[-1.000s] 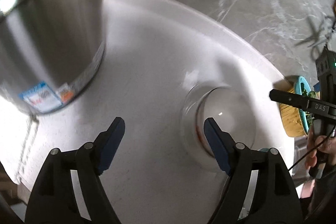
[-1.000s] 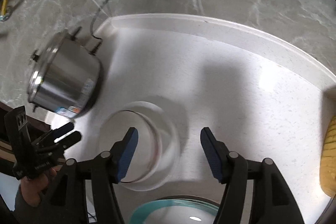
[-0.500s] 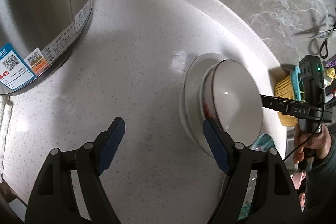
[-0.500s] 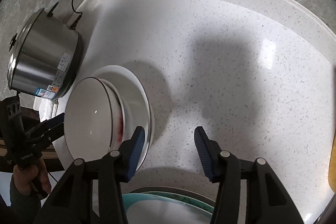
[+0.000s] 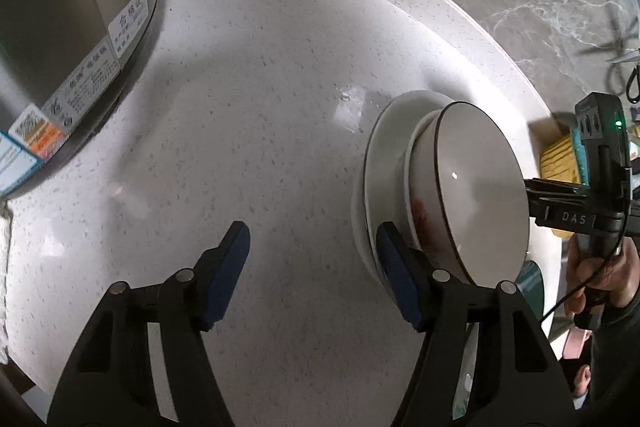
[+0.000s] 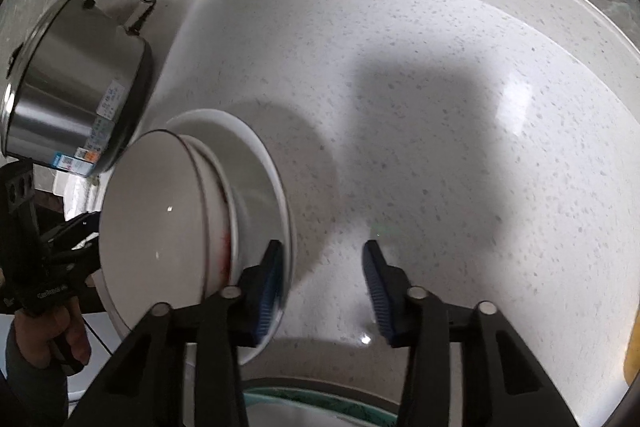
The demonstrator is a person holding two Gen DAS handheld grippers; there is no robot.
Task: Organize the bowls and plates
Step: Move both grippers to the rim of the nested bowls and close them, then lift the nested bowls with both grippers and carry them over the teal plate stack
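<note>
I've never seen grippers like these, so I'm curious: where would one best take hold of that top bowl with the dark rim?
Probably by its thin dark rim, one finger inside and one outside the wall. The dark-rimmed bowl sits nested in another bowl on a white plate, so its lower wall is hidden and only the rim stands free. The right gripper, jaws open beside the stack, looks well placed; its own right side seems least crowded.
</note>
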